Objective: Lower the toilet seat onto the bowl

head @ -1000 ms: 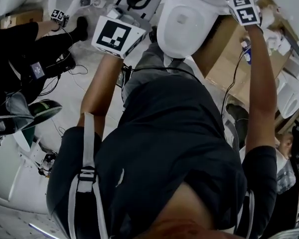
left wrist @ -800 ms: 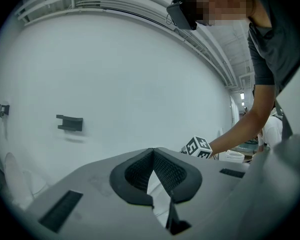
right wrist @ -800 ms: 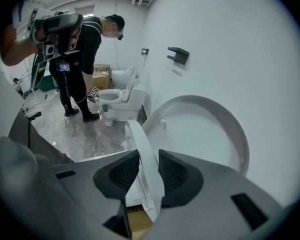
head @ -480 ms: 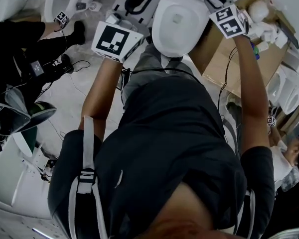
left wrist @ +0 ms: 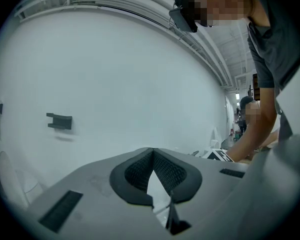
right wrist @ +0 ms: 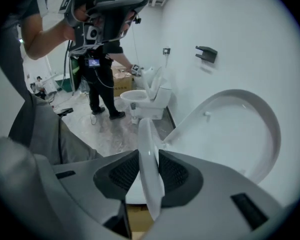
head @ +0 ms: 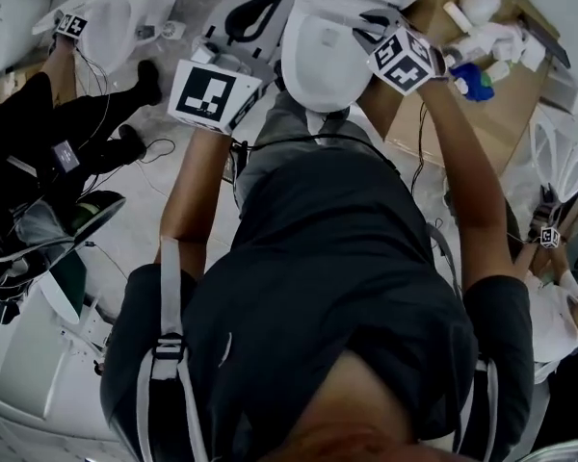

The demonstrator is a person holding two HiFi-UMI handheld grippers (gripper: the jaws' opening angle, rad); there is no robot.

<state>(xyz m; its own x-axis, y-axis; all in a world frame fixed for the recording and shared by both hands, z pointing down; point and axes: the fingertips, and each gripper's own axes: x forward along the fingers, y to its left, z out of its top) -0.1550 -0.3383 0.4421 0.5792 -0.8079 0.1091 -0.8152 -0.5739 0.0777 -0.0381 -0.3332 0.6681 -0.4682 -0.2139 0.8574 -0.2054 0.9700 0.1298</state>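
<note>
The white toilet seat (right wrist: 146, 149) stands on edge, partly raised, and runs straight between the pads of my right gripper (right wrist: 149, 173), which is shut on its rim. Behind it the lid (right wrist: 240, 129) leans up against the wall. In the head view the toilet (head: 318, 51) lies at the top centre, with the right gripper's marker cube (head: 405, 59) at its right edge. The left gripper's marker cube (head: 212, 94) hangs left of the bowl. My left gripper (left wrist: 152, 170) points at the bare white wall, shut with nothing in it.
A second toilet (right wrist: 142, 96) stands further along the wall, with a person in black (right wrist: 97, 69) beside it. An open cardboard box (head: 462, 104) with bottles sits right of the toilet. A dark bracket (right wrist: 206, 52) is fixed on the wall. Cables lie on the floor (head: 154, 162).
In the head view my right gripper's cube has moved left and down across the toilet's right edge, closer to the left gripper. The left gripper has stayed about where it was.
</note>
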